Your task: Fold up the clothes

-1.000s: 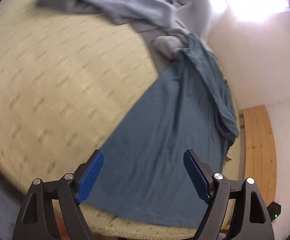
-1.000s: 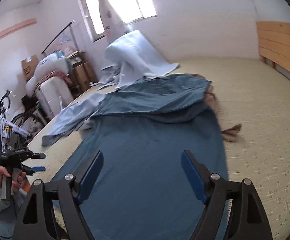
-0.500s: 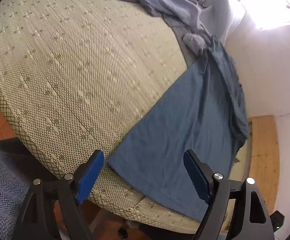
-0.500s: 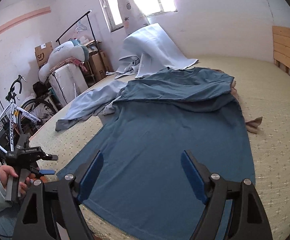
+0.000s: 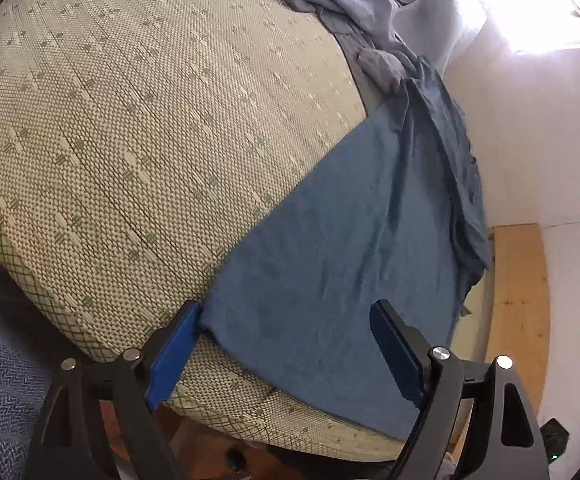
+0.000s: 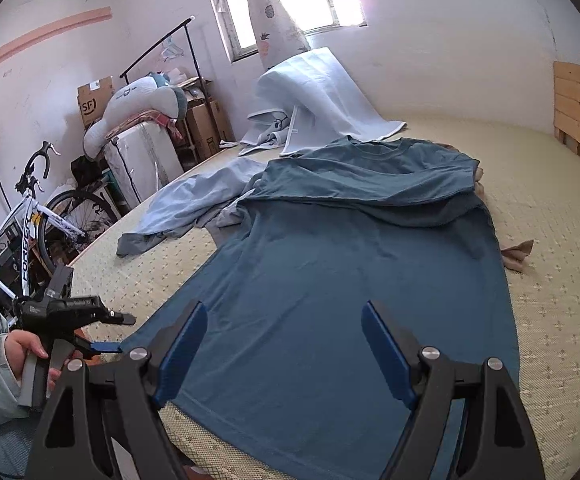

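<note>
straight ahead of both tongs, the blue t-shirt (image 6: 353, 280) lies face-flat on the woven mat (image 5: 138, 128), body spread out, long axis running away from the tongs: hem nearest, collar at the far end. the upper part with the sleeves is doubled back across the chest, so the far third is a thicker bunched band, not flat.

hem edge sits right at the near edge of the mat. left gripper (image 5: 286, 344) is at the hem's left corner: its left finger looks to touch the corner of the cloth, the right finger is over the fabric further in. jaws wide apart, nothing pinched. right gripper (image 6: 284, 346) hovers over the hem nearer the middle/right, also spread wide and holding nothing. right hem corner lies off to the right of it, past its right finger.

so left is the nearer one to a corner; right is well short of its own corner. any lift along the long axis would need both at hem corners, my read only.

the scene fits either a shirt being laid out or one partway through a fold; can't settle which.

further out: a pale blue garment (image 6: 194, 204) is crumpled to the far left of the shirt, touching its shoulder area. a small tan item (image 6: 517, 254) is just beside the right edge.
</note>
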The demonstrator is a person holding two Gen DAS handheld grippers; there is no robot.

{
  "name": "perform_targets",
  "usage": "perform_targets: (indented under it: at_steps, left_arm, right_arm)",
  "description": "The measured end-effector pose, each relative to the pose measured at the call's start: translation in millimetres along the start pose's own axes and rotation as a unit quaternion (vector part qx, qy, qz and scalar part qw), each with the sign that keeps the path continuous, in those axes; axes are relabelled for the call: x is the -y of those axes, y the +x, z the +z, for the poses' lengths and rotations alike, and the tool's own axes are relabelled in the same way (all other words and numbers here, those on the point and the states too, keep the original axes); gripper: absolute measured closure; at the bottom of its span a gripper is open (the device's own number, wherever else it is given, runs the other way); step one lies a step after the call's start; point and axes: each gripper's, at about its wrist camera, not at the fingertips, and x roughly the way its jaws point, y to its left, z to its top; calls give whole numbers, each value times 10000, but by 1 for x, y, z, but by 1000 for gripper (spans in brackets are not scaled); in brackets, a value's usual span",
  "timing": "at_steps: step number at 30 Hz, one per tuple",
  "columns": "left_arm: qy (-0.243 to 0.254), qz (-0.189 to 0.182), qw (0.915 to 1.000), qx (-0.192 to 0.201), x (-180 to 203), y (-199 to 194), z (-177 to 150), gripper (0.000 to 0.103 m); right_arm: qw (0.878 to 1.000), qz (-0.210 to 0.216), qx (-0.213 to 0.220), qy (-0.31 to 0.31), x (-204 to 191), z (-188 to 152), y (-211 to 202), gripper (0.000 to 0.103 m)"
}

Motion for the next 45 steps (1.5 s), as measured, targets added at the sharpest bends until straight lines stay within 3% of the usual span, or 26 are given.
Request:
perform_targets:
  at_steps: [6, 12, 20, 22, 24, 25, 26, 29, 32, 35, 45]
  left_arm:
    - [-12, 7, 10000, 2, 2, 2, -7, 15]
    - [-122, -343, 9992, -162, 3, 7, -24, 15]
    - [-333, -437, 9985, 61, -2, 3, -16, 17]
    - [-458, -405, 9981, 117, -7, 0, -16, 24]
    - [-586, -315, 9977, 97, -12, 0, -15, 54]
    - [-649, -269, 9975, 86, -15, -1, -14, 60]
    - [-671, -234, 9974, 78, -16, -1, -10, 66]
    - [-648, -152, 9978, 68, -15, 1, -8, 67]
    - [-615, -36, 9981, 78, -13, 1, -10, 90]
    - [-673, -54, 9975, 182, -16, -8, -10, 98]
    - [-452, -910, 9948, 89, 9, -42, -19, 100]
  right_arm:
    - [9999, -26, -93, -104, -10, -4, 5, 20]
    - [9996, -30, -184, -232, -17, -6, 13, 20]
    - [9995, 40, -207, -239, -16, -9, 14, 20]
    - [9994, 47, -212, -251, -16, -10, 15, 20]
    - [9994, 55, -220, -267, -16, -11, 15, 20]
    - [9993, 58, -226, -282, -16, -11, 15, 20]
    - [9992, 53, -229, -312, -18, -11, 14, 20]
    - [9989, 60, -255, -390, -21, -13, 16, 20]
    - [9984, 66, -319, -470, -25, -16, 19, 20]
    - [9970, 35, -407, -650, -34, -19, 23, 20]
    - [9804, 235, -978, -1697, -102, -49, 64, 20]
